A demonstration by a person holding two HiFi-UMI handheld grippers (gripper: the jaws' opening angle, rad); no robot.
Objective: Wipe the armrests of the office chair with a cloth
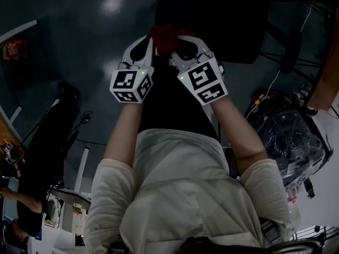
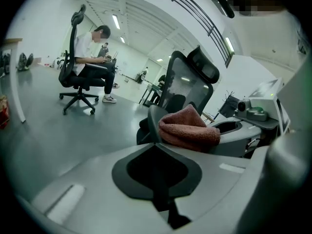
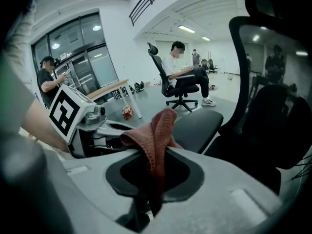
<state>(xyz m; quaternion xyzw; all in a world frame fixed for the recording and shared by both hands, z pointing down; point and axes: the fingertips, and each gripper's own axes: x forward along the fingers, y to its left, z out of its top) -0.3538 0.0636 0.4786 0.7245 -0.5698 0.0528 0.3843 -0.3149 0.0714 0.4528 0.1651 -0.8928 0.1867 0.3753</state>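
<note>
Nearest in the head view is the person's cream long-sleeved top point(image 1: 180, 194), with both bare forearms reaching forward, close together. Each forearm ends in a white cube with black square markers, and the two cubes sit side by side.

The left hand-held gripper point(image 2: 156, 143) has its grey jaws pressed together at the tips, with nothing between them. The right hand-held gripper point(image 3: 158, 147) sits just beside it. Its jaws are clamped on the dark red terry cloth point(image 3: 155, 128), and a fold of the cloth runs down into the slot between them. The rest of the cloth stands up in a bunched hump above the jaw tips. From the left gripper view that hump shows just past the closed left jaws, slightly to their right.

Just beyond the cloth is the black padded armrest point(image 3: 197, 126) of the office chair, a rounded, elongated pad. The pictures do not show whether the cloth touches it. Behind the armrest rise the black mesh backrest point(image 2: 187, 87) and, above that, the curved black headrest point(image 2: 204, 65).

Farther off, the glossy grey floor point(image 2: 48, 126) stretches away under ceiling strip lights. Well apart from the grippers, a seated person in a white top point(image 2: 92, 45) bends forward on another black wheeled office chair point(image 2: 73, 79).
</note>
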